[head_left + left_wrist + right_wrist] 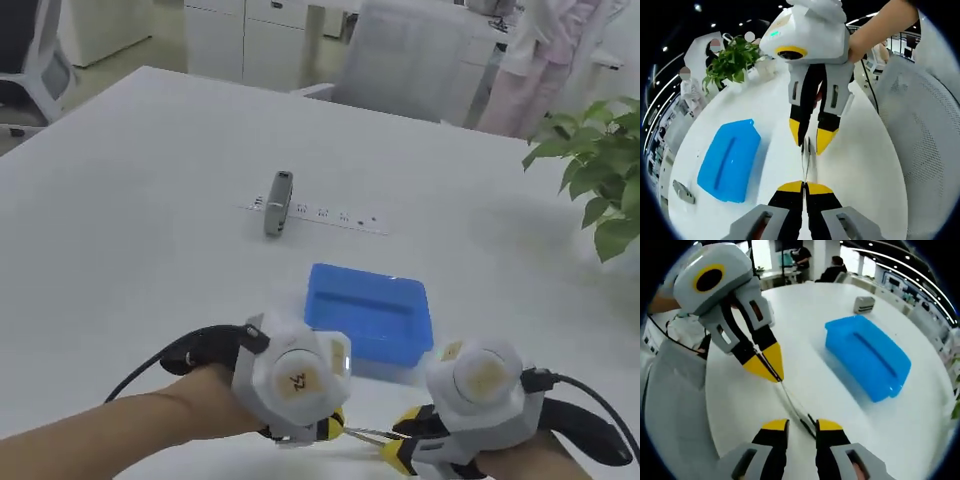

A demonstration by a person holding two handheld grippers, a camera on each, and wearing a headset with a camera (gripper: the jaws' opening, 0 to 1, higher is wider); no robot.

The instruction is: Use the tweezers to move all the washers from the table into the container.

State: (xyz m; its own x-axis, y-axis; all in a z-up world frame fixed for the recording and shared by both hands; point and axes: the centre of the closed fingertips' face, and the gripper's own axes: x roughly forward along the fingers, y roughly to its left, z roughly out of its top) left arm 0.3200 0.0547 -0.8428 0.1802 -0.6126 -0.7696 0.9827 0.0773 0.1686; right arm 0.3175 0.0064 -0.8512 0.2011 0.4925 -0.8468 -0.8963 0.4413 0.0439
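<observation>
Thin metal tweezers [365,435] span the short gap between my two grippers near the table's front edge. My left gripper [335,430] is shut on one end of the tweezers [805,160]; its yellow tips press together. My right gripper [398,445] faces it, jaws apart around the other end. In the left gripper view the right gripper [811,137] comes down from above toward my left gripper [805,188]. In the right gripper view the tweezers [792,402] run from the left gripper [769,365] into my right gripper [802,426]. The blue container [368,310] lies just beyond, open side up.
A white power strip [320,213] and a grey device [278,203] lie mid-table behind the container. A green plant [600,170] stands at the right edge. A grey chair [420,60] is at the far side, and a mesh chair [920,130] stands close by.
</observation>
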